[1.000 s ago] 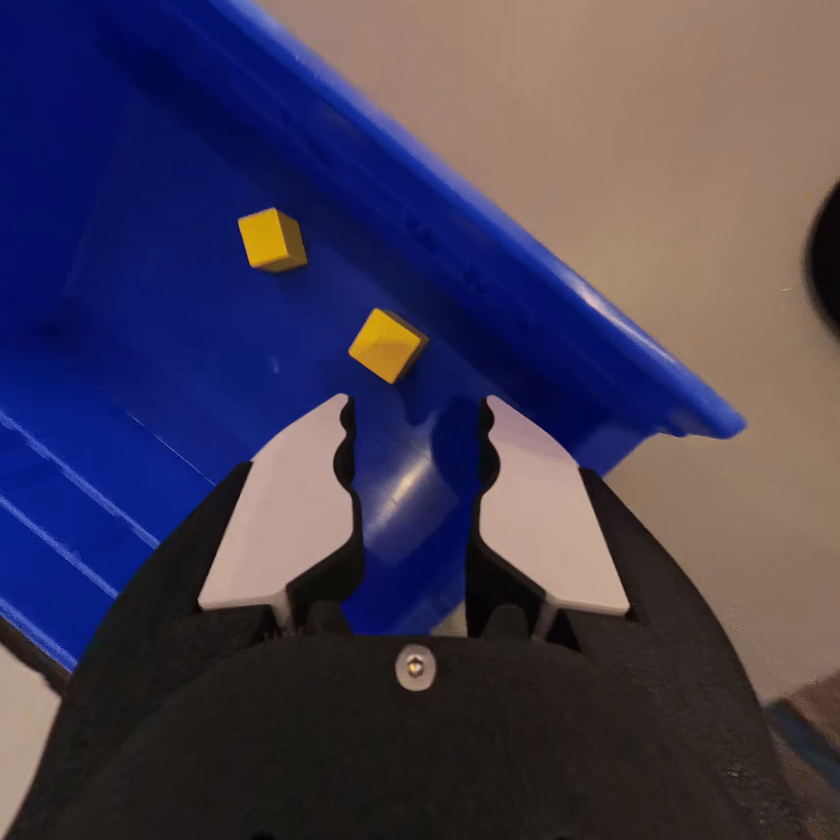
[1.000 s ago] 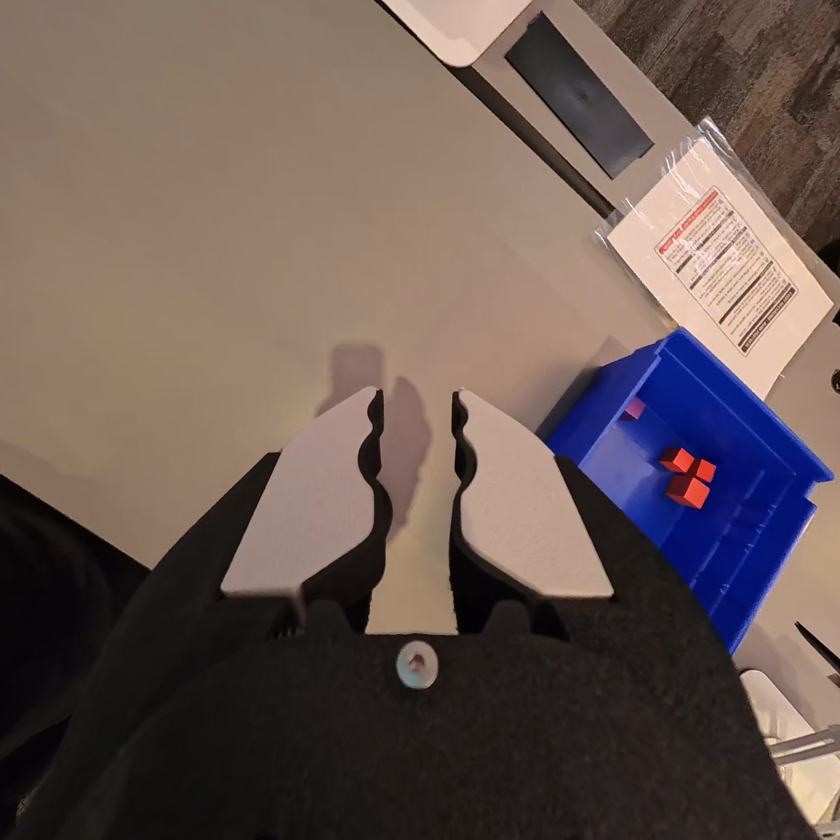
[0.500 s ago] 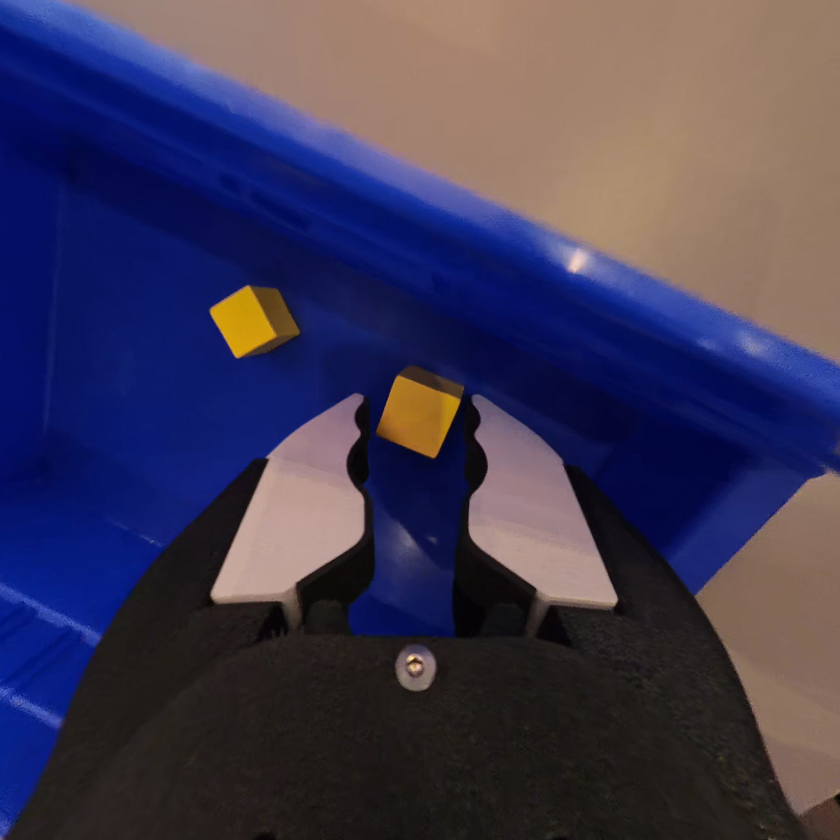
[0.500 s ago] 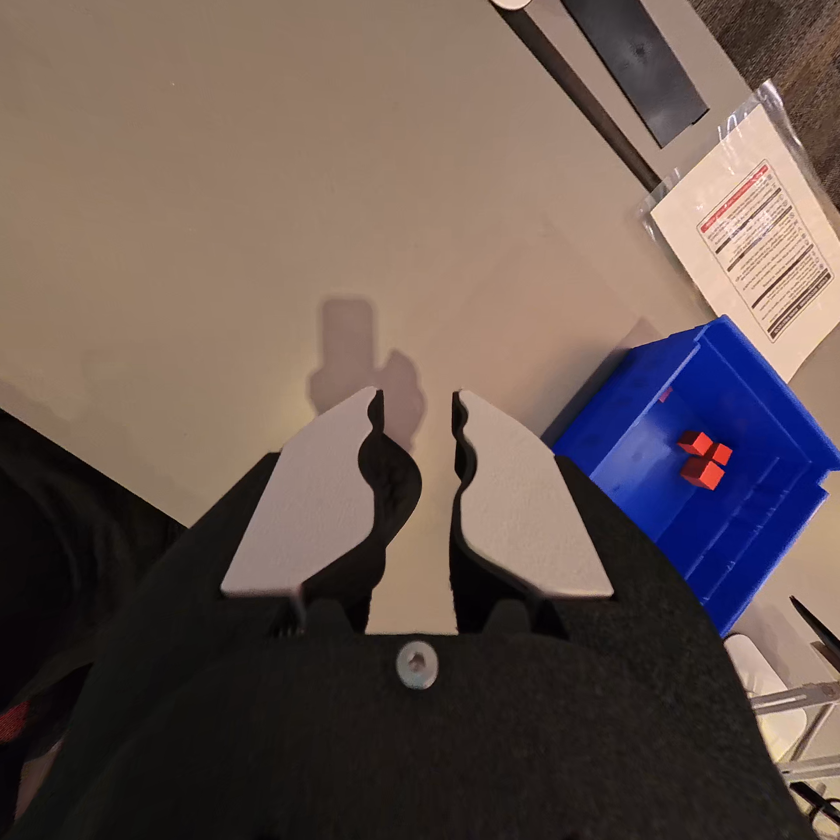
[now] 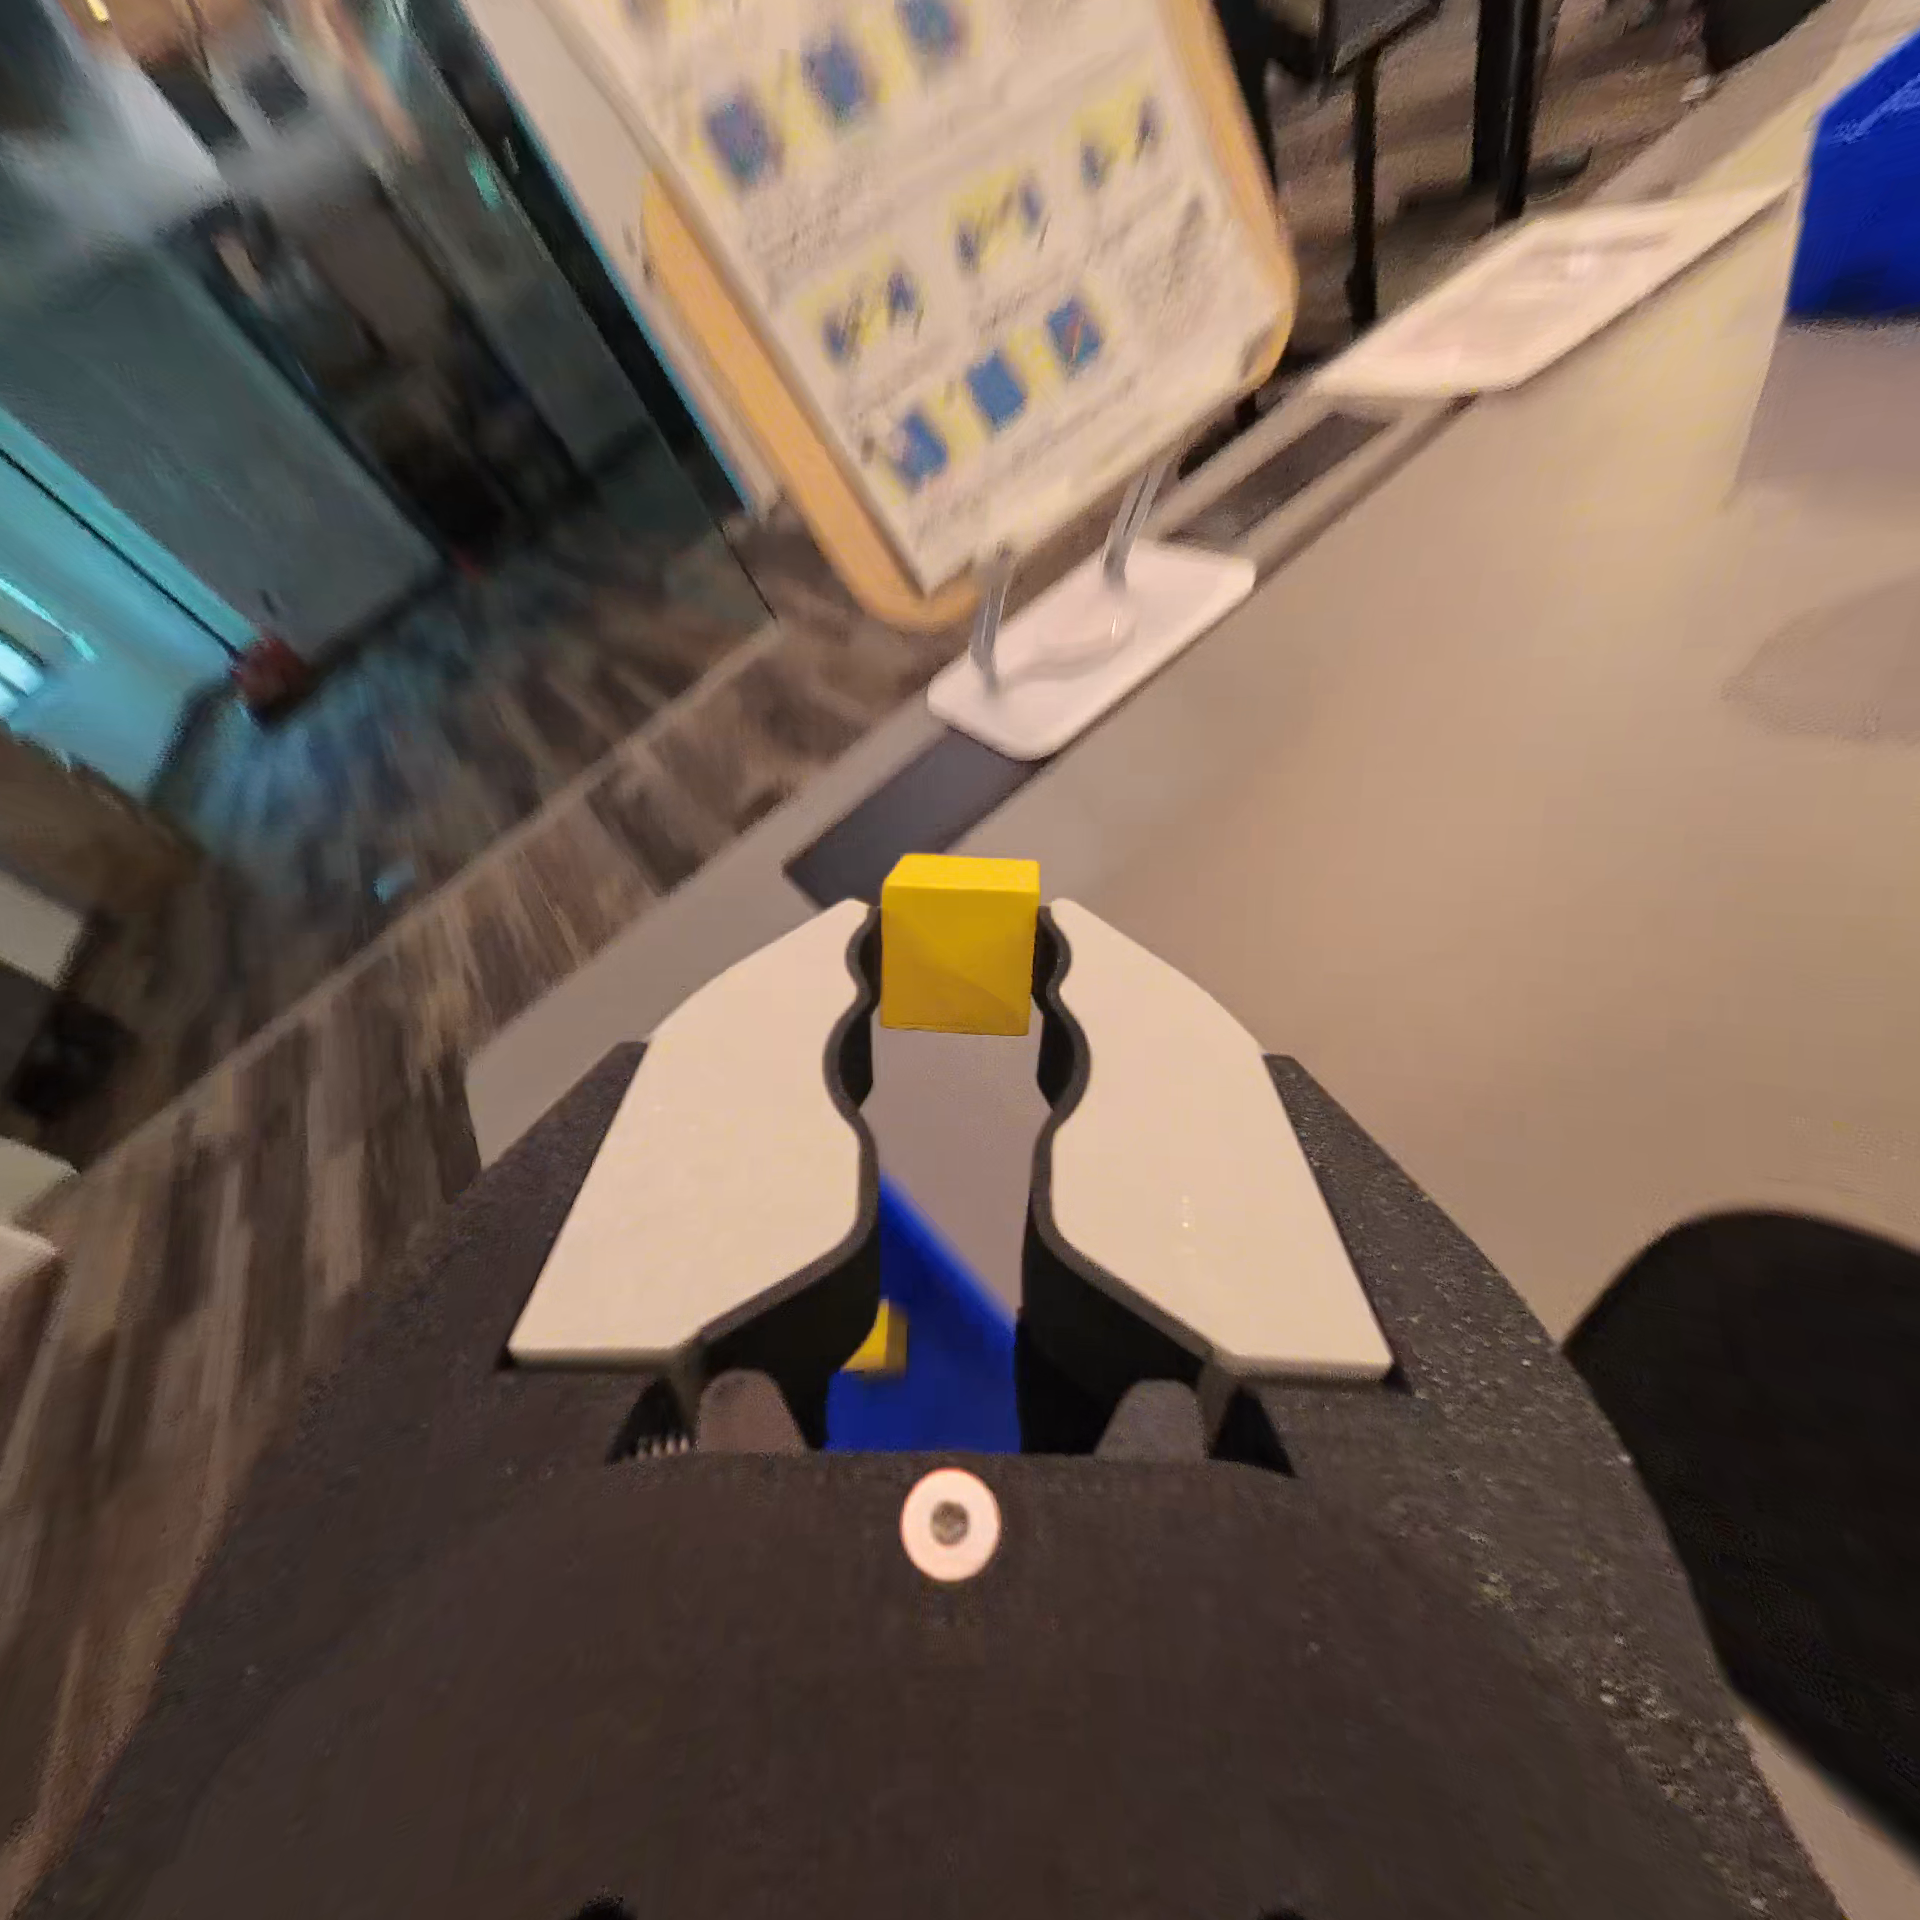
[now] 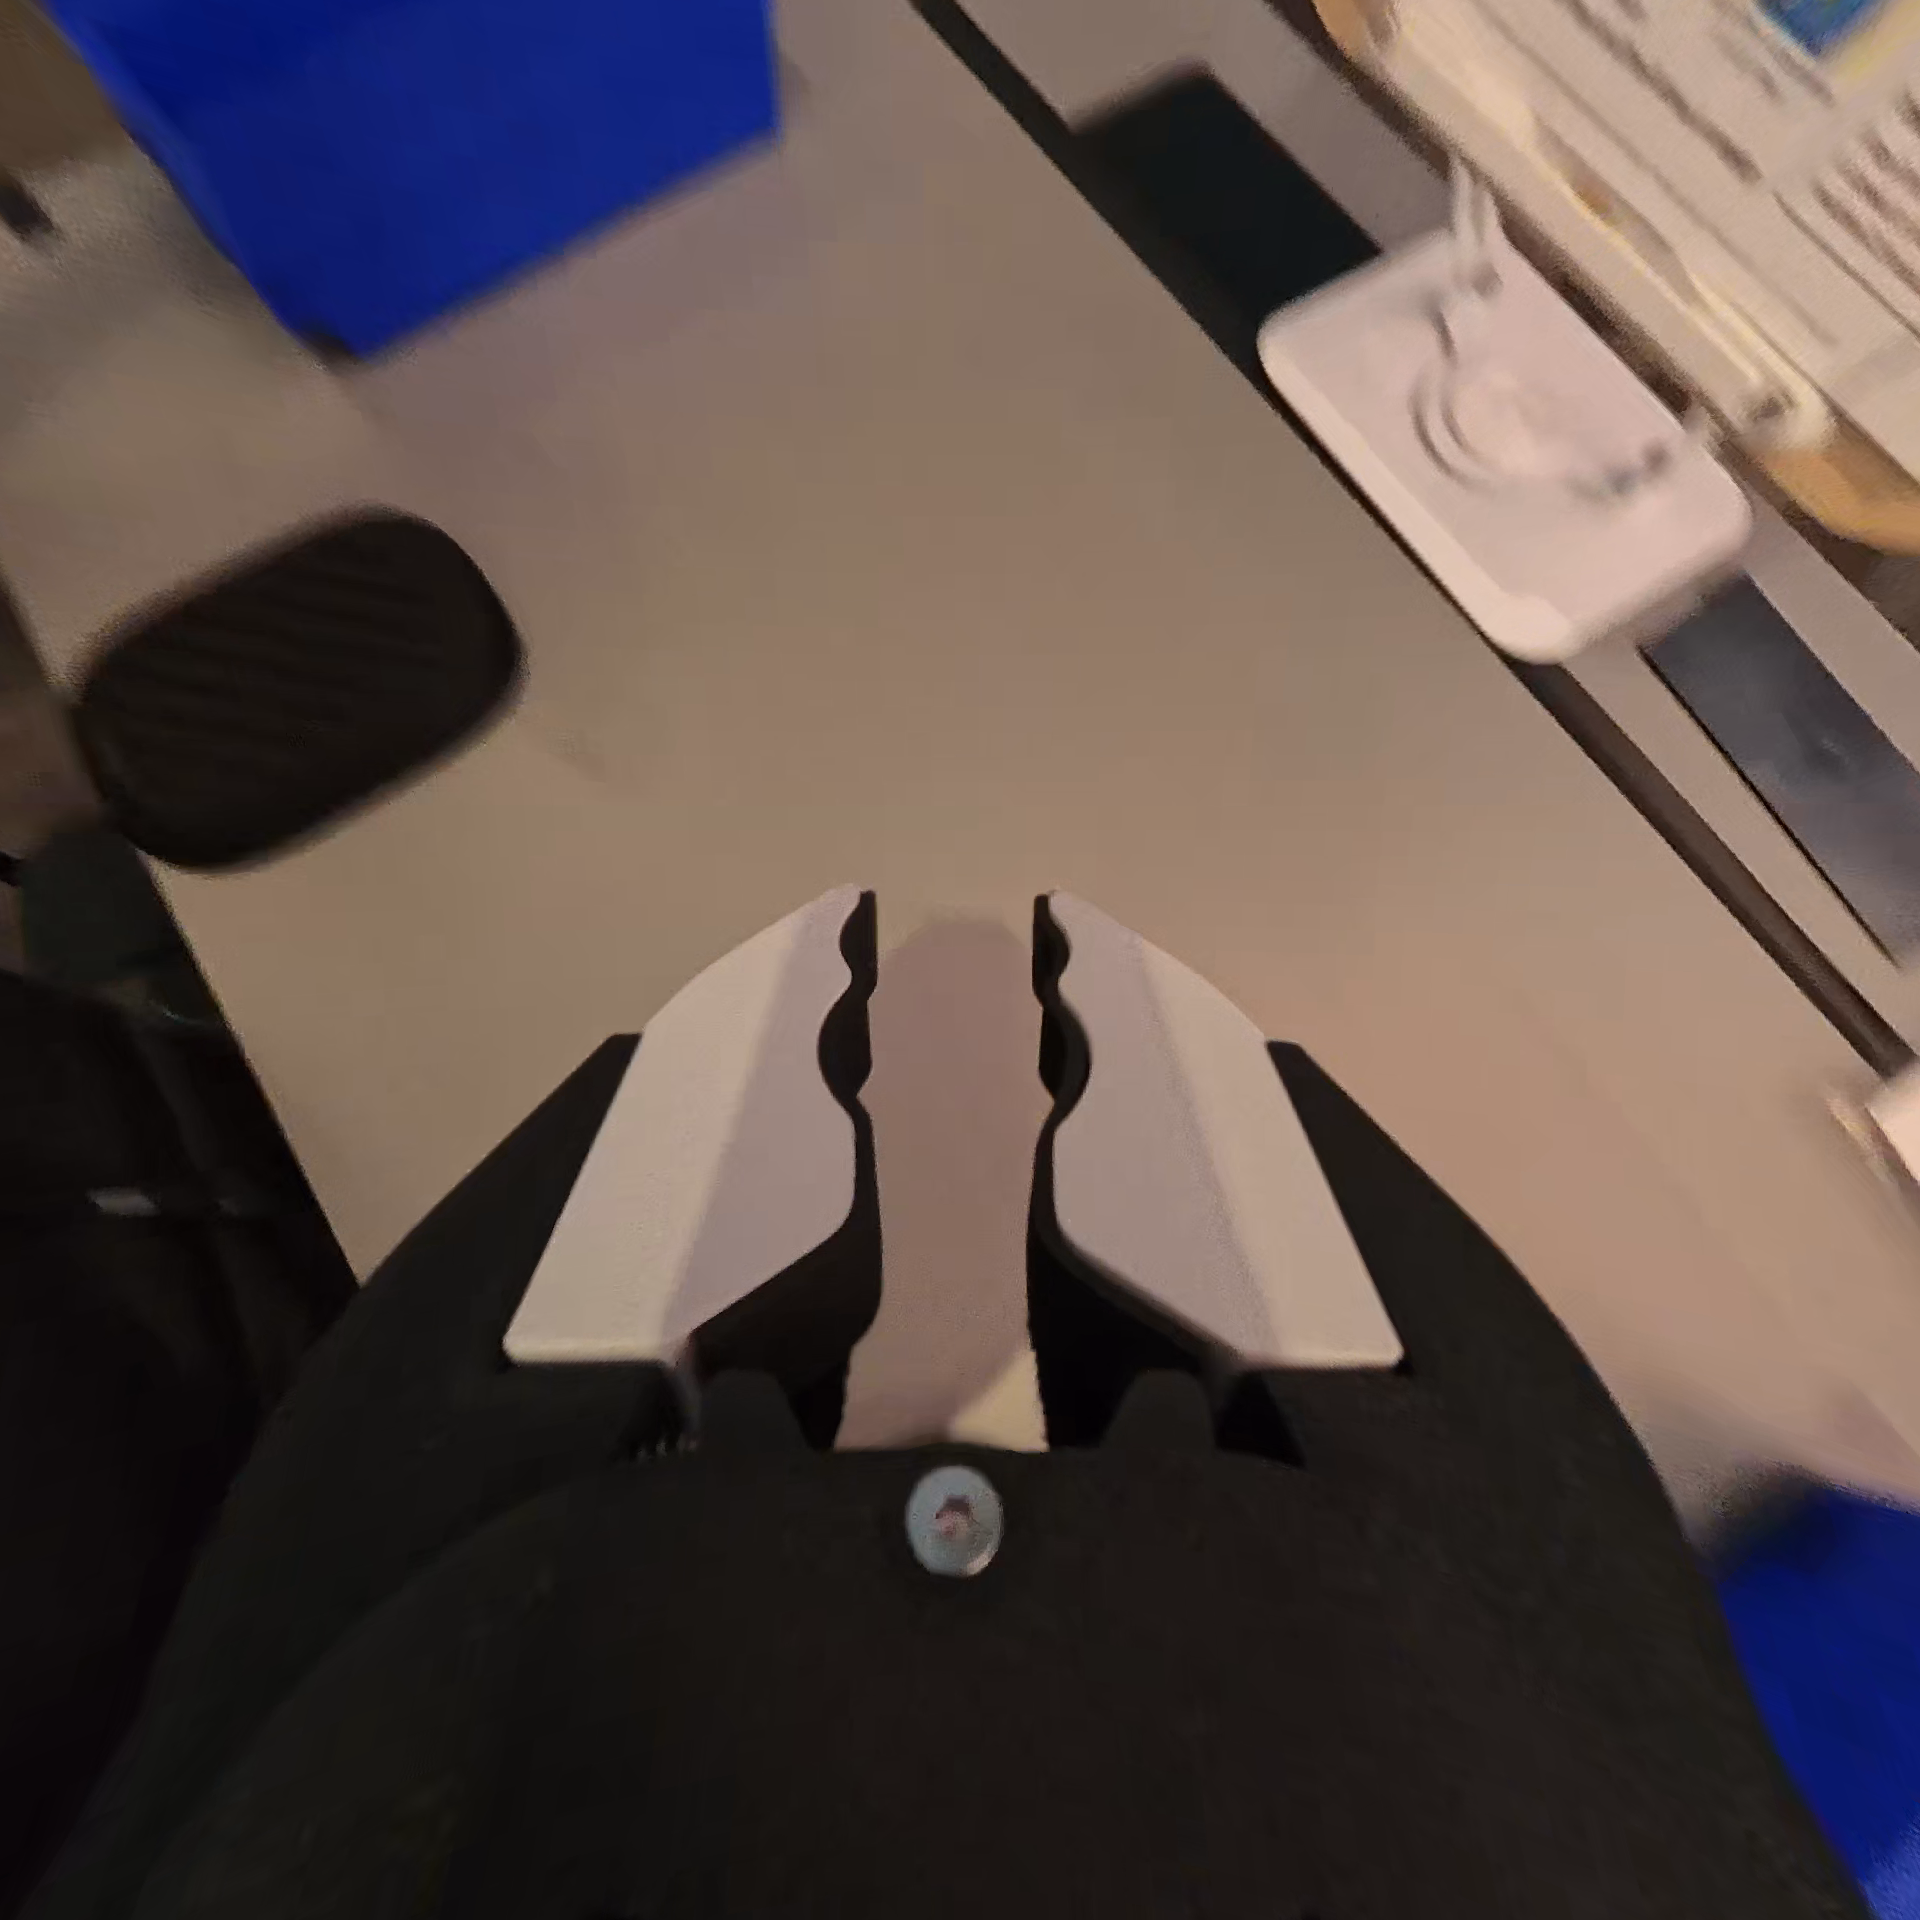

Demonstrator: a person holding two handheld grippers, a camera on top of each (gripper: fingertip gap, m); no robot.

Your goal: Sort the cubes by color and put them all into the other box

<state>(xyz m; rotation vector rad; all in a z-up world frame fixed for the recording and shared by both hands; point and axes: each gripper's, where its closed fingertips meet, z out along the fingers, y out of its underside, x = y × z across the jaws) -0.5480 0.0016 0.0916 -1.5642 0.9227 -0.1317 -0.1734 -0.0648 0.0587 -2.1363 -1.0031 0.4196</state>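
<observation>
The left claw [image 5: 957, 940] pinches a yellow cube [image 5: 958, 945] between its tips, closed to the cube's width. The cube is matte with crisp edges, its upper face catching the light, and it is raised clear of the counter [image 5: 1455, 883]. The claw's fingers [image 5: 727, 1143] are flat pale-grey plates with wavy, scalloped inner edges, set in a black housing with a grainy surface and a single silver screw. In the gap behind the cube, low down, shows a glossy blue plastic box [image 5: 925, 1382] with a second yellow cube [image 5: 881, 1347] partly hidden by the left finger. A further blue box [image 5: 1860, 197] stands at the far right of the smooth grey-beige counter, blurred. Near the counter's far edge a printed sign board [image 5: 935, 260] with rounded corners and a wood-coloured rim stands on a white rectangular base [image 5: 1091, 655].

The right claw [image 6: 954, 940] holds nothing; its matching scalloped grey fingers [image 6: 727, 1143] stand moderately apart above bare counter [image 6: 935, 520], with a soft shadow between them. In the right wrist view, a blurred blue box [image 6: 436, 156] sits at top left, a black ribbed pad [image 6: 296, 686] with rounded corners lies at the left, and the white base [image 6: 1496, 457] is at upper right.
</observation>
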